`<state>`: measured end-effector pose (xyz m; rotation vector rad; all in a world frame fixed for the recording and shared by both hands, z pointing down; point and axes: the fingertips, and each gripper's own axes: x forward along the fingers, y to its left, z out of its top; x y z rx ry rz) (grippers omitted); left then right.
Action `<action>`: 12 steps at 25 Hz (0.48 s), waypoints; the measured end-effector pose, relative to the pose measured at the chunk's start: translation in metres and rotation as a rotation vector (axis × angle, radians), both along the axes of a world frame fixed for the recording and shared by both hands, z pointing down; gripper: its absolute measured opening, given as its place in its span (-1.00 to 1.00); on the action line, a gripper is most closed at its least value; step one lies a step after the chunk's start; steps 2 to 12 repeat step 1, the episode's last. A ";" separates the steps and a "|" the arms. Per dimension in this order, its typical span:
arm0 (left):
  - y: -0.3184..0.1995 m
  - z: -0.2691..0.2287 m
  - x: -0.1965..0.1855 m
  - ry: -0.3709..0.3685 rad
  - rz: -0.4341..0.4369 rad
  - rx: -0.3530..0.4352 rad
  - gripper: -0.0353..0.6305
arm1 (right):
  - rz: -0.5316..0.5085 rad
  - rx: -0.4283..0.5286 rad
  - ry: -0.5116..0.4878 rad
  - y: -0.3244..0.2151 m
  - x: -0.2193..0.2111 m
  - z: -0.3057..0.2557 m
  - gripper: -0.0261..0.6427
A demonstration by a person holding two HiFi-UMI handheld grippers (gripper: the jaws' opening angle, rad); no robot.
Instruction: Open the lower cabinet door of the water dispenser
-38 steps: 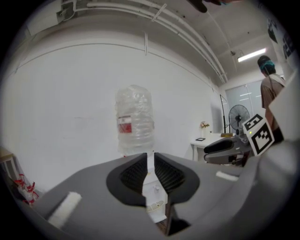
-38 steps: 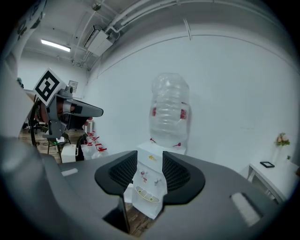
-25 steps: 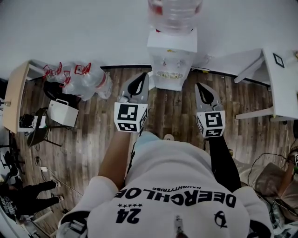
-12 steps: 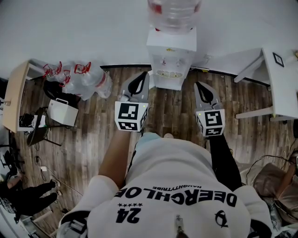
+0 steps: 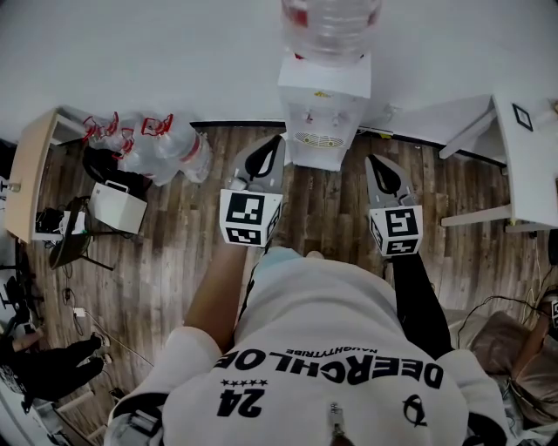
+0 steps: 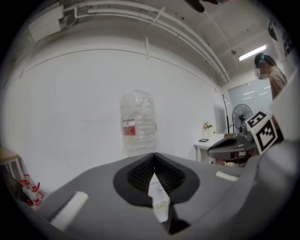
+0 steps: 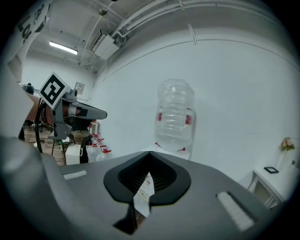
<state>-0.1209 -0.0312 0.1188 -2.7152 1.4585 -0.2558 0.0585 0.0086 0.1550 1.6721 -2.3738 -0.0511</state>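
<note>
The white water dispenser (image 5: 323, 109) stands against the far wall with a clear bottle (image 5: 330, 24) on top. Only its top, taps and drip grille (image 5: 317, 139) show from above; the lower cabinet door is hidden. My left gripper (image 5: 271, 145) points at the dispenser's left front corner, a short way off, jaws shut and empty. My right gripper (image 5: 376, 164) hovers to the right of the dispenser, also shut and empty. In the left gripper view the tips (image 6: 153, 154) meet below the bottle (image 6: 137, 123). In the right gripper view the tips (image 7: 150, 153) meet below the bottle (image 7: 175, 117).
Several empty water bottles (image 5: 159, 146) lie at the left by the wall, with a white box (image 5: 119, 209) and a wooden table (image 5: 24, 174) beyond them. A white table (image 5: 523, 148) stands at the right. A person (image 6: 273, 77) and a fan (image 6: 240, 115) are off to the right.
</note>
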 end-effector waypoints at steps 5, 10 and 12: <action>0.001 0.001 0.000 -0.002 0.002 -0.001 -0.72 | 0.001 -0.002 -0.003 0.001 0.000 0.001 -0.92; 0.001 0.001 0.000 -0.002 0.002 -0.001 -0.72 | 0.001 -0.002 -0.003 0.001 0.000 0.001 -0.92; 0.001 0.001 0.000 -0.002 0.002 -0.001 -0.72 | 0.001 -0.002 -0.003 0.001 0.000 0.001 -0.92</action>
